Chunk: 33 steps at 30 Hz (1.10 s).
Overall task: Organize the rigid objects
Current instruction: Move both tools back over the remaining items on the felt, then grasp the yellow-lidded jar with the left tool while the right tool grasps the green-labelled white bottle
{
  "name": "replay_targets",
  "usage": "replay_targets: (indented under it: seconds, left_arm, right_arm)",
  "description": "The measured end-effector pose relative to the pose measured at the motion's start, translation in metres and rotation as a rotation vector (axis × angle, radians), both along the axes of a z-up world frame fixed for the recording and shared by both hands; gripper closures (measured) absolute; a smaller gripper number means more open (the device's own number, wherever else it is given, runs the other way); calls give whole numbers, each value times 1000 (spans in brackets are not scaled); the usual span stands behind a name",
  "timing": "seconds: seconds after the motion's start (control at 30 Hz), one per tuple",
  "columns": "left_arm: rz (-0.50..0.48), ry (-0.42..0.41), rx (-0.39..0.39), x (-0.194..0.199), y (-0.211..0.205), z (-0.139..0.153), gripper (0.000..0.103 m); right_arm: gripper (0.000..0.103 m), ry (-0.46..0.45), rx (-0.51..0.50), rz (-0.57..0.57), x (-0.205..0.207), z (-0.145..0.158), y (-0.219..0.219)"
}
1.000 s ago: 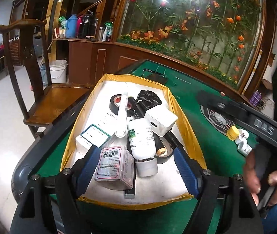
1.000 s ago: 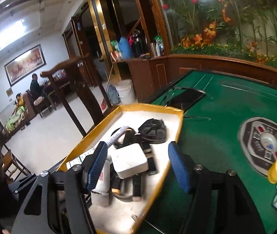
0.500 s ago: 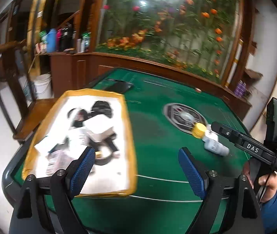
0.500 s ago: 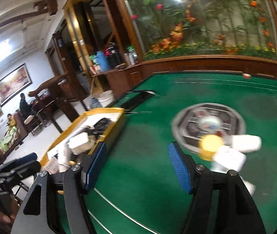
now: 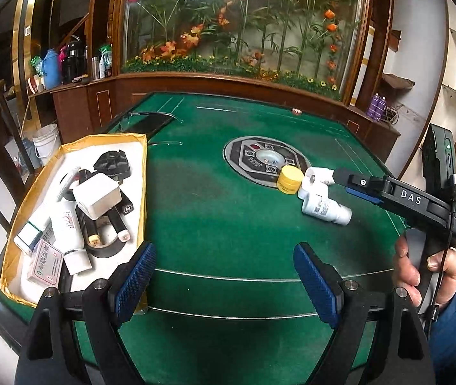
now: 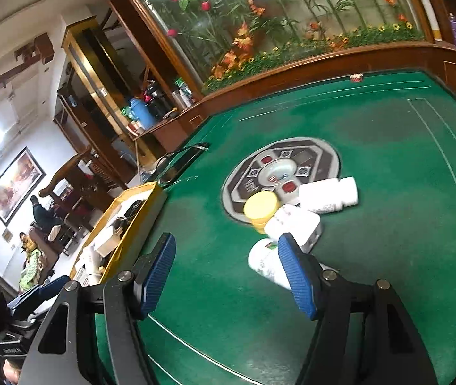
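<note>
Left wrist view: green felt worktop [image 5: 228, 224] carrying a yellow-rimmed rectangular tray [image 5: 143, 192] filled with a white square plastic box [image 5: 98, 195], tubes and black tape. Yellow-capped round jar [image 5: 289, 179] and three white cylindrical plastic bottles [image 5: 325, 207] cluster beside the central disc. Left claw [image 5: 224, 276] and right claw [image 6: 229, 269] both spread, empty.

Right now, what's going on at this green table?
A person holds a claw in each hand, tidying small items into a yellow-rimmed tray that already holds a white box, tape and tubes. Both claws are open and empty. The right claw is over the felt beside a cluster of white bottles and a yellow-capped jar by the table's centre panel. The left claw hovers near the tray's corner.
</note>
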<state>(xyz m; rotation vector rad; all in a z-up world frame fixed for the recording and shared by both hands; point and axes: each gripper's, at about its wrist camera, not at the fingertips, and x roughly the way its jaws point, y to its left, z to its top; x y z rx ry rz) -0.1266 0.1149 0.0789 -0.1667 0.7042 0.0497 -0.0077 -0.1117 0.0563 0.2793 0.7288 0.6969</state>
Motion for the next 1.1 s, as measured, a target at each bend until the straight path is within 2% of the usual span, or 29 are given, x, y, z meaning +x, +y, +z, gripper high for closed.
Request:
replay_targets:
  seconds: [0.33,0.57,0.67,0.77,1.03,1.1]
  left_arm:
    - [-48,44,-36,19,1,-16,13]
    - [-139,93,-54,39,-13,-43,13]
    - [-156,115,-49,45,-14,-54,13]
    - [-163,131,-76,49,-12,-62,13]
    - [-178,125,-114,48,-7,-62,13]
    - [-181,126,-122,48,-7,-62,13]
  right_arm:
    - [37,24,-22,-28,8,-7,1]
    - [37,67,-68,-51,20,-18,6]
    - [37,98,-98,-70,25,-25,6]
    - [37,118,-127,-73,27,-30,7]
    - [38,157,-169,-72,29,-40,10]
    - [43,146,-192,-56,27,-39,16]
